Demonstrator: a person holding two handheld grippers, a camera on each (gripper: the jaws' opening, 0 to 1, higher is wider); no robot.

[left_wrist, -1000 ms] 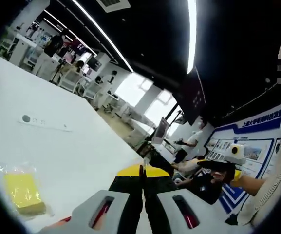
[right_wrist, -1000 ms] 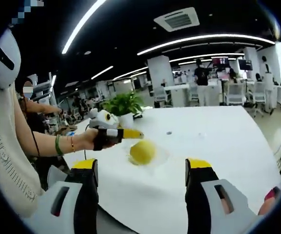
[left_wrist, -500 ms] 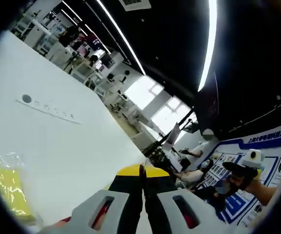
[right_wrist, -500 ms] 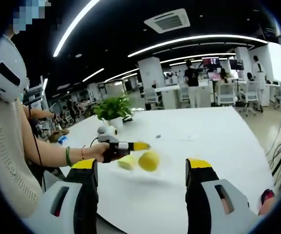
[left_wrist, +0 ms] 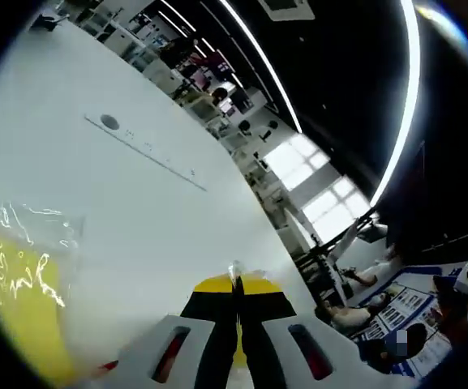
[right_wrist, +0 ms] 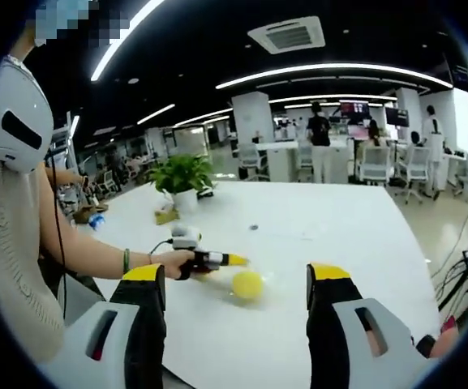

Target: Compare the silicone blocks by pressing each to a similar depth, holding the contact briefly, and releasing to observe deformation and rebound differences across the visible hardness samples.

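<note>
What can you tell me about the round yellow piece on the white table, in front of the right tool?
The round yellow piece looks like a smooth, soft ball or dome, matte and bright yellow. It lies on the white table, seemingly inside a clear plastic wrap that glints around it. The left tool, held by a hand, has its yellow tip just beside the piece's upper left; whether they touch cannot be told. The right tool frames it, open.

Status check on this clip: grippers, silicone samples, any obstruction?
Left gripper shut, tip beside the round yellow sample on the white table. Right gripper open, hovering. Bagged yellow block untouched. Nothing obstructing.
</note>
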